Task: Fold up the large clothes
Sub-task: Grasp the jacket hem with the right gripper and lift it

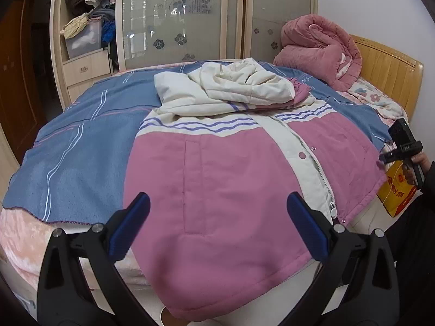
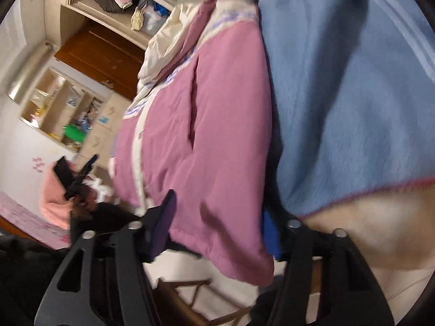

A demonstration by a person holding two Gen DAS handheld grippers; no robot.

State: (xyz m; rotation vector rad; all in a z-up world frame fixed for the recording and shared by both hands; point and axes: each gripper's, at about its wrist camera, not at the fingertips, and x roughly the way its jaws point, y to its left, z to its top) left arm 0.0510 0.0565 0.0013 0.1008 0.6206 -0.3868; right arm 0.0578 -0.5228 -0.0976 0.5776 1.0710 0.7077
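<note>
A padded pink and cream jacket (image 1: pixel 217 176) lies front-up on the bed, zip partly open, with its cream sleeves and hood (image 1: pixel 239 84) bunched at the far end. My left gripper (image 1: pixel 217 217) hovers open just above the near hem, nothing between its fingers. My right gripper (image 1: pixel 383 159) is at the jacket's right edge, held by a hand. In the right wrist view the jacket (image 2: pixel 217 135) fills the gap between the two fingers of the right gripper (image 2: pixel 220 222), which is shut on that thick edge. The left gripper (image 2: pixel 81 174) shows beyond it, blurred.
A blue striped blanket (image 1: pixel 81 149) covers the bed under the jacket. A rolled pink quilt (image 1: pixel 318 49) sits by the wooden headboard (image 1: pixel 386 73). A wardrobe (image 1: pixel 174 27) stands behind the bed, a yellow box (image 1: pixel 397 193) at the right. A wooden chair frame (image 2: pixel 190 293) stands below.
</note>
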